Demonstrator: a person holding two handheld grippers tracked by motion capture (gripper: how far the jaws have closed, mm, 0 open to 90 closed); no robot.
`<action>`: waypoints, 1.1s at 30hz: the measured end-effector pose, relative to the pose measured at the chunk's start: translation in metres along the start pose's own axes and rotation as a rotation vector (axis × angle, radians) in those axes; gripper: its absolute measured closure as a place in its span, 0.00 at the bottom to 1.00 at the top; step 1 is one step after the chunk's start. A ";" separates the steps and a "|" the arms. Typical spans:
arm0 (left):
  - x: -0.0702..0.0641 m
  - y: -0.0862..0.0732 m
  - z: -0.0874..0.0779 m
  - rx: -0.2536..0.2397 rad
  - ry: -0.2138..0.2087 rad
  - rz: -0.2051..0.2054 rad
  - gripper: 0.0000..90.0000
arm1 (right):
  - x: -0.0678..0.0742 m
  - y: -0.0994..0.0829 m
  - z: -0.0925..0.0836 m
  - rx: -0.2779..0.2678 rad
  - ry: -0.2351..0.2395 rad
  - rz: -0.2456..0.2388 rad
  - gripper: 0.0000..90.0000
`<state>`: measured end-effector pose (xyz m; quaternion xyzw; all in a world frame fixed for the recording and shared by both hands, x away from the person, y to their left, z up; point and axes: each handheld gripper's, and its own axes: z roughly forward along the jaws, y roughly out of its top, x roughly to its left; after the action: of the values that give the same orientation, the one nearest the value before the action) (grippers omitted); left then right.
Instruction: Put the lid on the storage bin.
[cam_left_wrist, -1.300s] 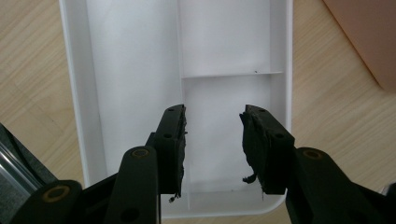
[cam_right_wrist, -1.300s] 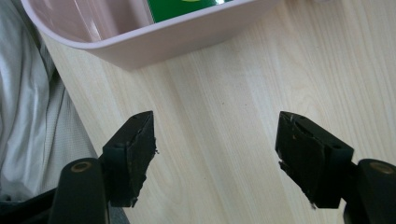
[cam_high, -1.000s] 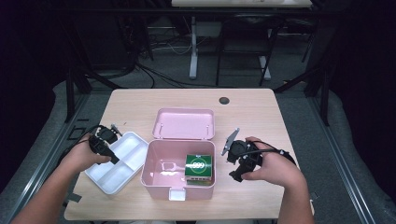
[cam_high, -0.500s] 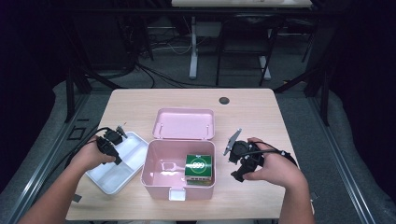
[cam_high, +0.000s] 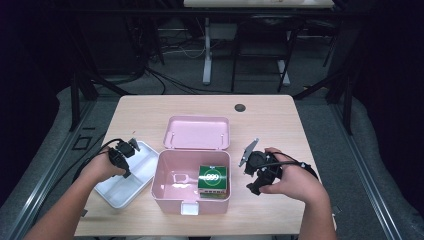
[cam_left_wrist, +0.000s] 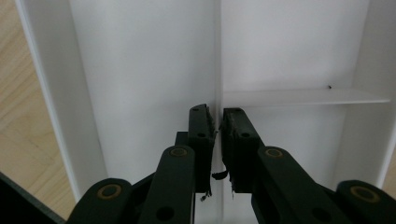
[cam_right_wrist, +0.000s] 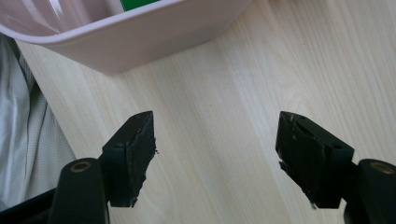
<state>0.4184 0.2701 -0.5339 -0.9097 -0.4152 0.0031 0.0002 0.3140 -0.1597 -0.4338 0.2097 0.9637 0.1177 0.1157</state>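
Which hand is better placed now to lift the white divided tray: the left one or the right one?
The left. The left gripper is already inside the white tray, its jaws just closing on the centre divider. The right gripper is open above bare table, on the far side of the pink box.

Lab, cables (cam_high: 165, 80) on floor, dark desk frames (cam_high: 235, 45)

Bright overhead light on the table (cam_high: 270, 115), dark surroundings, slightly soft high view.

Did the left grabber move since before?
Yes. The left gripper moved down over the white tray, away from its far rim, jaws closing astride the tray's divider.
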 end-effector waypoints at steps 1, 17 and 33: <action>0.000 0.000 0.001 -0.005 -0.001 0.000 0.92 | 0.000 0.000 0.000 0.001 0.002 -0.001 0.31; 0.001 0.002 0.009 0.014 -0.014 -0.008 0.99 | -0.002 -0.002 0.002 0.007 0.003 0.011 0.31; 0.007 -0.004 -0.012 0.005 -0.017 -0.010 0.99 | -0.003 -0.003 0.004 0.012 0.012 0.014 0.31</action>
<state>0.4196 0.2780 -0.5216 -0.9075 -0.4199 0.0119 -0.0013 0.3165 -0.1628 -0.4380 0.2164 0.9637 0.1137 0.1078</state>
